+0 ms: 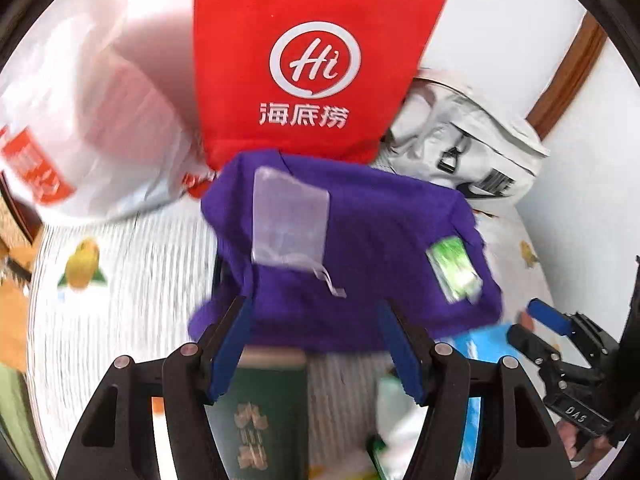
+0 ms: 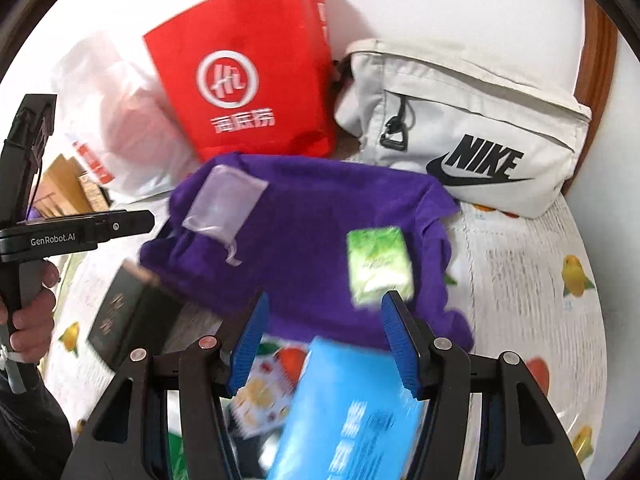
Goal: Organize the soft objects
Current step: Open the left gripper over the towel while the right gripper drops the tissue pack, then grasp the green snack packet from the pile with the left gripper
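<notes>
We see a bed (image 2: 520, 264) under a white ribbed cover printed with fruit. Against the wall stands a red bag (image 1: 304, 56) with a white "Hi" in a ring and Chinese characters below. Left of it slumps a white plastic bag (image 1: 92, 120); right of it lies a pale Nike bag (image 2: 472, 120) (the logo reads clearly in the right view). In front spreads a purple cloth (image 1: 360, 264), rumpled on the cover. On it lie a clear pouch (image 1: 290, 220) with a drawstring and a green tissue pack (image 2: 378, 266), well apart. At the cloth's near edge sit a dark green box (image 2: 120, 316) with gold characters and a blue pack (image 2: 352, 412).

The left hand-held gripper (image 1: 316, 344) stands half wide, holding nothing. The right hand-held gripper (image 2: 324, 340) likewise. "GenRobot.AI" reads on the left one's side.
</notes>
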Motion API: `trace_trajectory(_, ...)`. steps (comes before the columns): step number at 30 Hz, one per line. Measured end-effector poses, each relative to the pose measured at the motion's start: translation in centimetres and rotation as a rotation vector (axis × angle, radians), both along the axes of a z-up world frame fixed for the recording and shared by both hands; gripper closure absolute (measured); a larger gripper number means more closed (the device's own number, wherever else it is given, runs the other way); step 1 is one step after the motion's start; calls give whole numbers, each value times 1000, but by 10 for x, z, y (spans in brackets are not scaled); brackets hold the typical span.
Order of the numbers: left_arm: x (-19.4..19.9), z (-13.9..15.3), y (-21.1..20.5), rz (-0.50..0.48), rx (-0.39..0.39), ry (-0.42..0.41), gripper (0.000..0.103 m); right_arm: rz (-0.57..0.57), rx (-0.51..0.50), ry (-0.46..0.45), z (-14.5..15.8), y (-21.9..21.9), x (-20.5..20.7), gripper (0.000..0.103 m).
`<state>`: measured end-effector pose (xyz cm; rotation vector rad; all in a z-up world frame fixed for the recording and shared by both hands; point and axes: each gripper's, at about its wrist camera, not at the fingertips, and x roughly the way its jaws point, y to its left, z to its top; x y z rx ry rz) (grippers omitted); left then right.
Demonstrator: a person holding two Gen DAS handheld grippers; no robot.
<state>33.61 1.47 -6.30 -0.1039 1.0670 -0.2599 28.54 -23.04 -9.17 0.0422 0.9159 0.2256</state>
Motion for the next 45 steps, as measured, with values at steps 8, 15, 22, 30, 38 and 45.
trace_trajectory(8,-82,-5,4,-3,-20,22,39,30,10,-21,9,8,-75,45)
trace_trajectory(15,-138,-25,-10,-36,14,16,39,0,9,-21,0,-6,-130,45)
trace_trajectory(22,-180,-29,-49,-137,35,-46,40,-32,41,-1,-14,-22,-166,45)
trace_trajectory(30,-172,-53,-86,-154,186,-44,40,-85,73,29,-32,-52,-188,45)
trace_trajectory(38,-167,-78,-95,-107,345,-62,40,-127,109,57,-49,-73,-199,45)
trace_trajectory(45,-169,-73,-85,-117,305,-60,75,-110,111,71,-57,-67,-198,45)
